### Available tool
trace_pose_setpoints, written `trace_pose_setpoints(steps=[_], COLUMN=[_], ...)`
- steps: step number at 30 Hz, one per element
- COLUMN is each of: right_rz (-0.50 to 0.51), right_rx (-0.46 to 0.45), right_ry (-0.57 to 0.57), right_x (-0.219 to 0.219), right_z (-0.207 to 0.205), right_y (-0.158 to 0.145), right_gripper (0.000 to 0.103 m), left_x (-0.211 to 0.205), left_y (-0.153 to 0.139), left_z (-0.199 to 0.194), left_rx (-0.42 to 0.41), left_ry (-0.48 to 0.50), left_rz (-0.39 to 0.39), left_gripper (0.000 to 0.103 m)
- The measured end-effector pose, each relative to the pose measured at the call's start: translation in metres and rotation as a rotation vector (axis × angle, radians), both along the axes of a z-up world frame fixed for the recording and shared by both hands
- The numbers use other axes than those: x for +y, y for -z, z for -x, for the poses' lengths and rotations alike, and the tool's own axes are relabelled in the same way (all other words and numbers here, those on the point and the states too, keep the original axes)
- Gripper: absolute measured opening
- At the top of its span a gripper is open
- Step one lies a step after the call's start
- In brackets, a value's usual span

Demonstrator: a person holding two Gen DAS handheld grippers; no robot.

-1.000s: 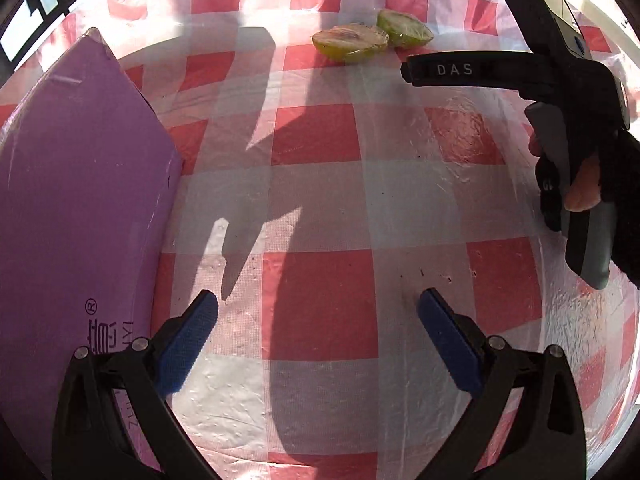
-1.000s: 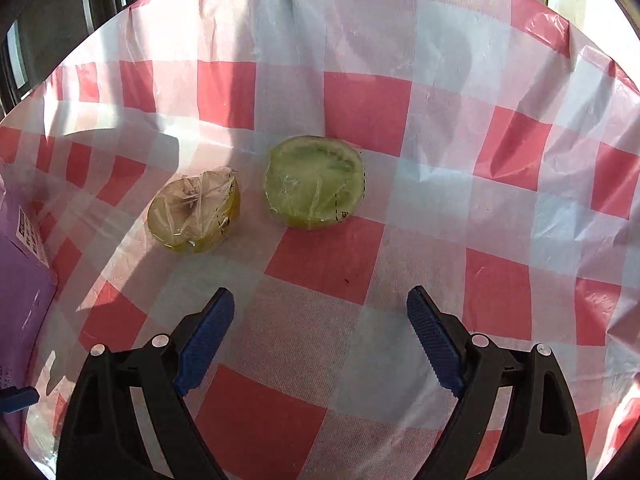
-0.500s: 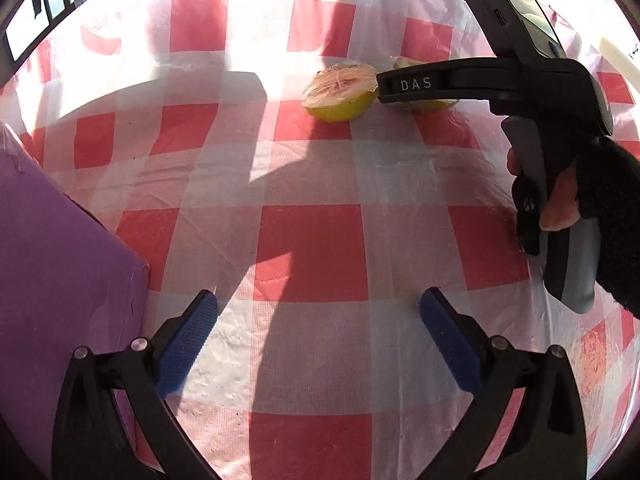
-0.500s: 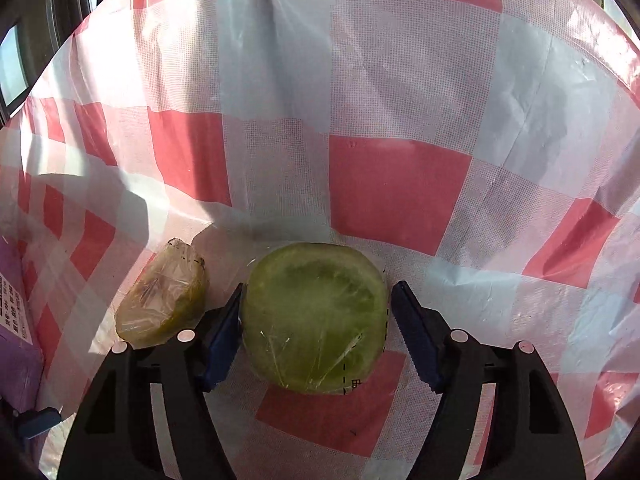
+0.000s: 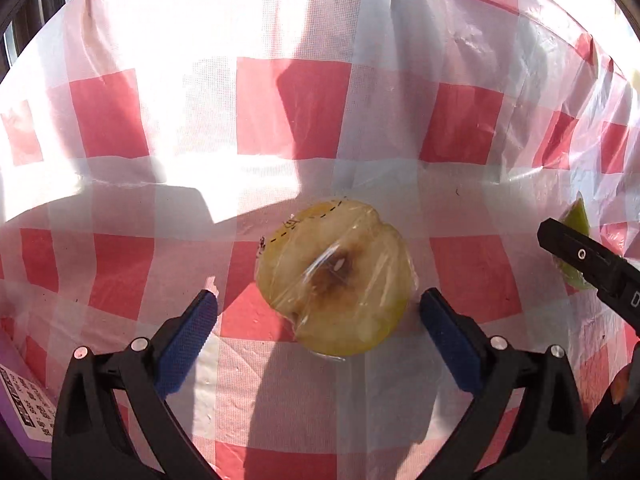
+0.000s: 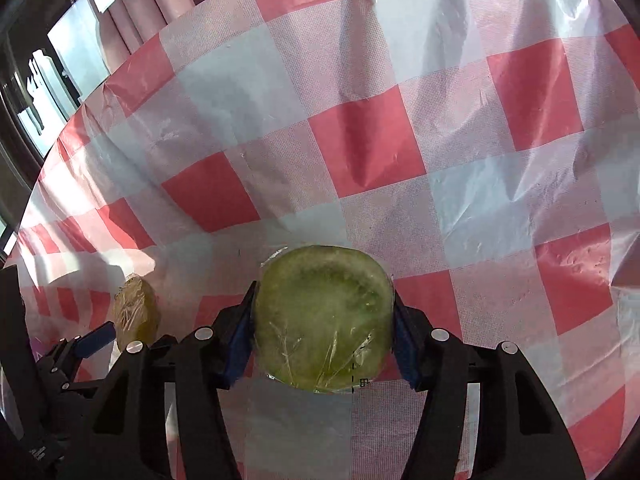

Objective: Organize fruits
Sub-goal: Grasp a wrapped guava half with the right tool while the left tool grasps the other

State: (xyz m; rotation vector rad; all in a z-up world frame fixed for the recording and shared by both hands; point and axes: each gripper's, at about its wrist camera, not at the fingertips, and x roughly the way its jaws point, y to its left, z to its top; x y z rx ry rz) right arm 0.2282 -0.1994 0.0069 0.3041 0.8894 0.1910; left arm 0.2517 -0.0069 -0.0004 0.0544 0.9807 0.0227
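- Whereas a second ago the right gripper (image 6: 322, 336) stood wide with the green fruit half (image 6: 323, 320) well ahead of it, its blue pads now press on both flanks of that half, low and centre in the right wrist view
- A second ago the left gripper (image 5: 318, 330) looked over bare checked tablecloth (image 5: 288, 112) with both fruit halves small at the top of the frame; now the yellow fruit half (image 5: 334, 280) fills the lower middle of the left wrist view
- The purple box (image 5: 24, 396), which took up the whole left side of that view a second ago, is now only a sliver at the lower left corner
- Left gripper: jaws wide; the yellow fruit half lies between the pads with clear cloth showing on either side, touching neither
- Yellow fruit half: wrapped in clear film, resting on the cloth with its cut face up and tipped toward the camera; brown core at the centre, core line running from upper right to lower left of the frame
- Green fruit half: film-wrapped, cut face turned toward the camera, roughly round with no plain long axis; whether it is lifted off the cloth cannot be told
- In the right wrist view the yellow fruit half (image 6: 134, 312) sits at lower left, just beside a pad of the left gripper (image 6: 94, 338)
- In the left wrist view the right gripper's black finger enters at the right edge with a slice of the green fruit half (image 5: 576, 220) showing behind it
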Motion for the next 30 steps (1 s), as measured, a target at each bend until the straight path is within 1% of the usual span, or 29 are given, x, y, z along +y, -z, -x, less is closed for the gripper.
trace_pose_setpoints(steps=[1, 3, 4, 5, 6, 7, 9, 11, 12, 15, 19, 20, 21, 23, 27, 30], right_rz=[0.001, 0.002, 0.008, 0.018, 0.027, 0.032, 0.034, 0.025, 0.026, 0.023, 0.038, 0.041, 0.049, 0.07, 0.118, 0.136], right_rx=[0.0, -0.005, -0.007, -0.007, -0.005, -0.003, -0.003, -0.004, -0.003, -0.005, 0.004, 0.004, -0.001, -0.01, -0.01, 0.016], right_ry=[0.0, -0.006, -0.009, -0.012, -0.013, -0.014, -0.015, -0.014, -0.015, -0.015, -0.039, -0.046, -0.055, -0.077, -0.107, -0.108], right_x=[-0.001, -0.002, -0.001, 0.001, 0.005, 0.003, 0.009, 0.002, 0.015, 0.014, 0.006, 0.002, 0.004, 0.007, 0.011, 0.005], right_z=[0.003, 0.009, 0.01, 0.013, 0.012, 0.012, 0.011, 0.014, 0.01, 0.01, 0.021, 0.029, 0.036, 0.056, 0.104, 0.139], right_y=[0.001, 0.001, 0.002, 0.0, 0.001, 0.001, 0.001, 0.003, 0.007, 0.007, 0.002, -0.001, -0.003, -0.007, -0.011, -0.013], right_gripper=[0.058, 0.058, 0.058, 0.058, 0.058, 0.058, 0.058, 0.058, 0.058, 0.058, 0.058, 0.058, 0.058, 0.058, 0.058, 0.058], left_x=[-0.001, -0.003, -0.005, -0.006, -0.008, -0.01, -0.012, -0.015, -0.02, -0.026, -0.029, -0.036, -0.031, -0.028, -0.027, -0.029], left_y=[0.0, 0.0, -0.002, -0.003, -0.005, -0.006, -0.009, -0.011, -0.014, -0.021, -0.024, -0.023, -0.021, -0.02, -0.019, -0.024], left_z=[-0.007, -0.016, -0.02, -0.022, -0.02, -0.016, -0.013, 0.002, 0.015, 0.047, 0.095, 0.118, 0.14, 0.162, 0.189, 0.203], left_rx=[0.0, -0.005, -0.012, -0.015, -0.021, -0.013, -0.009, -0.012, -0.017, -0.017, 0.02, 0.033, 0.045, 0.061, 0.088, 0.105], left_ry=[0.009, 0.027, 0.034, 0.045, 0.047, 0.054, 0.052, 0.057, 0.061, 0.072, 0.078, 0.081, 0.09, 0.114, 0.153, 0.177], left_rz=[0.005, 0.024, 0.02, 0.021, 0.016, 0.035, 0.058, 0.059, 0.06, 0.063, 0.065, 0.069, 0.068, 0.056, 0.053, 0.061], left_gripper=[0.101, 0.092, 0.083, 0.071, 0.064, 0.061, 0.061, 0.061, 0.061, 0.061, 0.061, 0.061, 0.061, 0.061, 0.061, 0.061])
